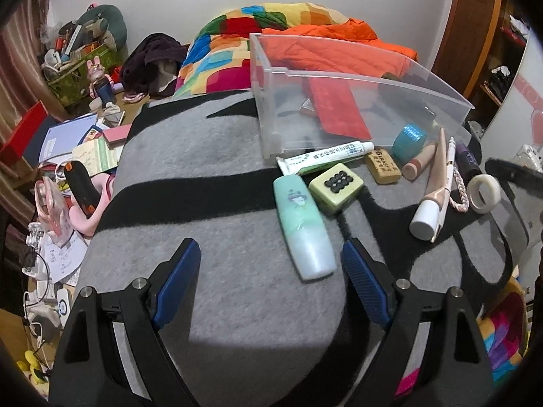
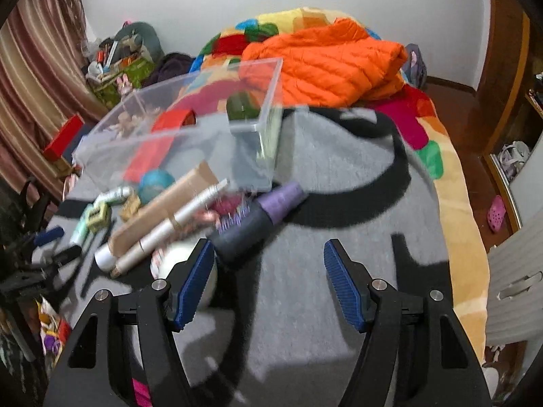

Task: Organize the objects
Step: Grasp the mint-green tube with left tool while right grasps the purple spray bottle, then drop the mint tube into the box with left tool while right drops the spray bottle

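Clear bin (image 1: pixel 271 108): a transparent plastic box, set at the far side of the grey-and-black blanket (image 1: pixel 220 237); a red card (image 1: pixel 334 108) is seen lying inside it, along with small items that cannot be made out.
Loose items: laid in a cluster on the blanket just near of the bin, towards the right in the left wrist view.
Mint tube (image 1: pixel 303 227): laid flat, nearest to the left gripper, its cap end pointed near.
Green tile (image 1: pixel 336 186): a square block with black dots, placed touching the mint tube's right side.
White ointment tube (image 1: pixel 325 159): laid against the bin's near wall.
Tan eraser (image 1: pixel 383 166): placed just right of the ointment tube.
Teal tape roll (image 1: pixel 409 139): stood against the bin's near corner.
Beige tube (image 1: pixel 431 186): white-capped, laid lengthwise, with a white pen (image 1: pixel 448 169) beside it.
White tape ring (image 1: pixel 483 192): set at the far right of the cluster.
Purple-capped dark bottle (image 2: pixel 261 220): laid on its side just far of the right gripper's left finger; blurred.
Left gripper (image 1: pixel 268 268): held above bare blanket, jaws spread wide, nothing between them.
Right gripper (image 2: pixel 268 261): jaws spread wide, nothing gripped.
Orange jacket (image 2: pixel 325 64): heaped on the multicoloured quilt (image 1: pixel 217 44) beyond the bin.
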A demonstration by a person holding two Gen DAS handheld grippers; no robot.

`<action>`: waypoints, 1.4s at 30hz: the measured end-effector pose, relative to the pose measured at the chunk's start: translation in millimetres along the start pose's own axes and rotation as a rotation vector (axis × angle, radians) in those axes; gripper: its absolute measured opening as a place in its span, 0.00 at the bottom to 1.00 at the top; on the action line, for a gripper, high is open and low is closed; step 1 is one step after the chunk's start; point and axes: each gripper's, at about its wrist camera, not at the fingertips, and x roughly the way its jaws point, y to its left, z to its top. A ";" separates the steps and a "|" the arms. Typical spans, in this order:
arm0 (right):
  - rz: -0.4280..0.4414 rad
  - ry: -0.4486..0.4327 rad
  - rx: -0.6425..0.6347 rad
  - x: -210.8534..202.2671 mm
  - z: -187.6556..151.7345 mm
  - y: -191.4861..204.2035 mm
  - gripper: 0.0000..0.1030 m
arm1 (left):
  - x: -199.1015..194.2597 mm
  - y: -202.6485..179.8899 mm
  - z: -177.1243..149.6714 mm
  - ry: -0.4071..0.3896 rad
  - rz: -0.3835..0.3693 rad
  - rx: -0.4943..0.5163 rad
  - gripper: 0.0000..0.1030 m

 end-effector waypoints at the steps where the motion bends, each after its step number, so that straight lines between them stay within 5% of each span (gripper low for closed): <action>1: -0.003 -0.006 0.007 2.5 3.4 1.6 0.62 | 1.2 -2.2 1.6 -0.006 0.001 0.001 0.83; 7: -0.018 0.031 0.063 31.8 13.2 1.8 0.60 | 8.2 -8.2 8.2 -0.029 0.011 -0.004 0.59; 16: 0.009 0.045 0.079 32.3 6.3 -8.0 0.26 | 1.0 6.4 4.6 -0.052 0.015 -0.022 0.24; 29: -0.039 -0.020 0.048 4.4 -8.9 -15.6 0.23 | -24.7 4.8 -7.3 -0.096 -0.004 -0.057 0.24; 42: 0.021 -0.196 0.006 -53.5 22.1 5.3 0.23 | -63.7 -4.2 32.0 -0.241 -0.064 -0.078 0.24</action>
